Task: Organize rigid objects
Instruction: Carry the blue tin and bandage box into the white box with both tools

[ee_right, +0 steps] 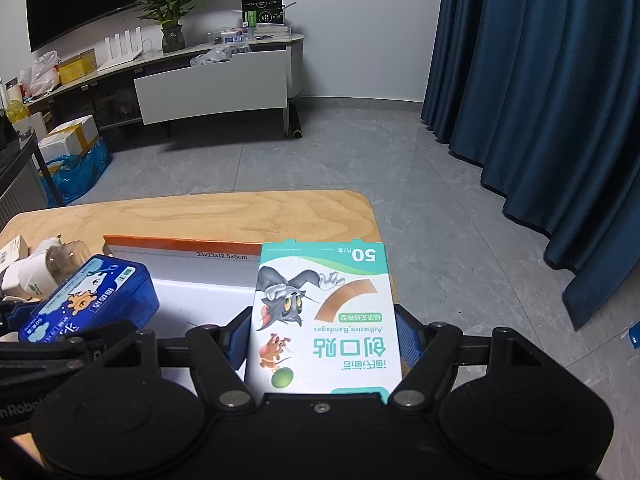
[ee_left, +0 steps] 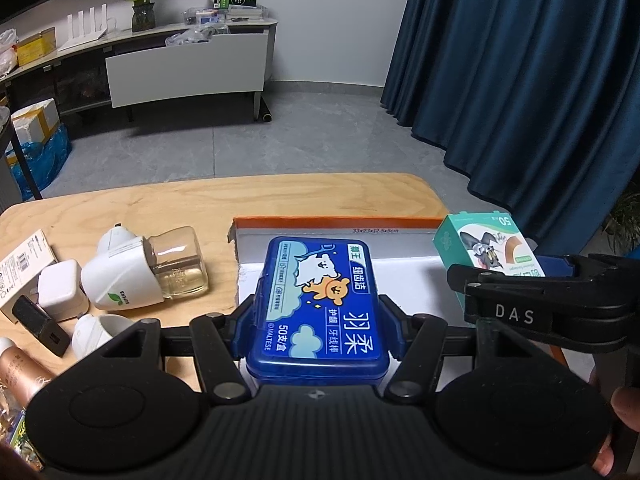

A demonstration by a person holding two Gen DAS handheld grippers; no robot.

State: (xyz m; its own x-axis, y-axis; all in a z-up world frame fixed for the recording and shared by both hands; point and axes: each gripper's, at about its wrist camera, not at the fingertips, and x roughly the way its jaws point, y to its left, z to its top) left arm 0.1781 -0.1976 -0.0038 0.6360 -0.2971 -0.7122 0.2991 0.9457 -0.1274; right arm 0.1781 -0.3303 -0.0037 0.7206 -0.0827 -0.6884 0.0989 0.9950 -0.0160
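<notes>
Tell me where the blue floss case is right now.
The blue floss case is clamped in the left gripper, held above the open cardboard box, left of the bandage box in the right gripper.

blue curtain (ee_right: 540,120); potted plant (ee_right: 170,20); white cabinet (ee_right: 212,88); grey floor (ee_right: 320,160)

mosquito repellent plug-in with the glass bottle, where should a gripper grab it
Grip the white plastic body of the mosquito repellent plug-in, not its glass bottle. It lies on its side on the table, so come from above, fingers across the body's narrower width. Plastic is probably less slippery than rounded glass.
</notes>
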